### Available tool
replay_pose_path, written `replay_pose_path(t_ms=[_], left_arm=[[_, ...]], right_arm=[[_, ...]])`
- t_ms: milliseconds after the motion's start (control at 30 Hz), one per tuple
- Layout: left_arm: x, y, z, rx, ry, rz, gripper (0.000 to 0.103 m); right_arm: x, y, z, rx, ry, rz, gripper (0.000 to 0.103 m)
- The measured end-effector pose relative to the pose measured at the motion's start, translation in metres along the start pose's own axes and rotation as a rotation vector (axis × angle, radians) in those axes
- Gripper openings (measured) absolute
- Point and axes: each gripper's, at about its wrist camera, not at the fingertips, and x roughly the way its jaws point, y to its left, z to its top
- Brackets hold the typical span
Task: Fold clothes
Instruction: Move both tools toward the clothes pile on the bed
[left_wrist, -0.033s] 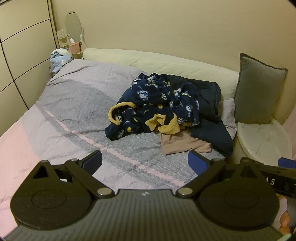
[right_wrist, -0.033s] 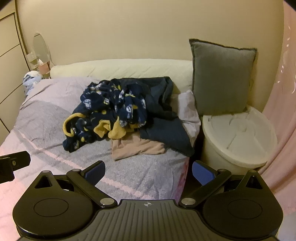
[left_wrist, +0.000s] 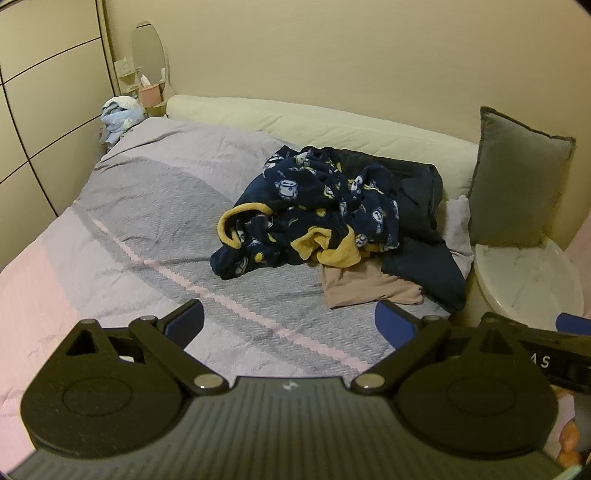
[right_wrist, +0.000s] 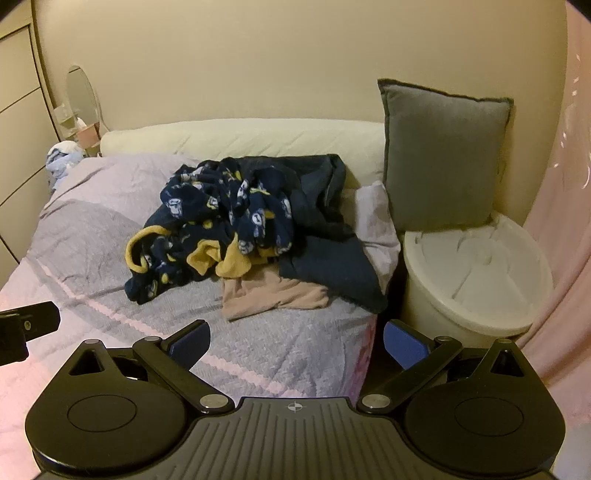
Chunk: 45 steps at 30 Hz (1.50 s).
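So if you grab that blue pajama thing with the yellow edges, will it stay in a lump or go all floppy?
Probably floppy: the blue patterned garment lies crumpled in soft folds, so it would likely droop and unfurl when lifted. It looks fleecy, so it should not slip easily. It overlaps the beige garment and the dark navy garment, so it might tug them along.

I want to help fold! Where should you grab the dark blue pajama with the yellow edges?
Probably the yellow cuff looping out at the near left edge of the patterned pajama. It sticks clear of the pile, so an open tool could come from the bare bedspread side and pinch only that garment.
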Motion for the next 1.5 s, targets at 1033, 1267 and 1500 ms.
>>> replay_pose_path(t_ms=[1033, 1267, 1500], left_arm=[[-0.002, 0.012, 0.010, 0.044, -0.012, -0.023, 0.098], [0.002, 0.020, 0.013, 0.045, -0.012, -0.039, 0.098], [0.012, 0.030, 0.016, 0.033, -0.002, -0.044, 0.098]], right_arm=[[-0.005, 0.007, 0.023, -0.002, -0.074, -0.023, 0.103], [-0.004, 0.015, 0.024, 0.001, -0.086, -0.037, 0.103], [0.000, 0.023, 0.026, -0.006, -0.091, -0.038, 0.103]])
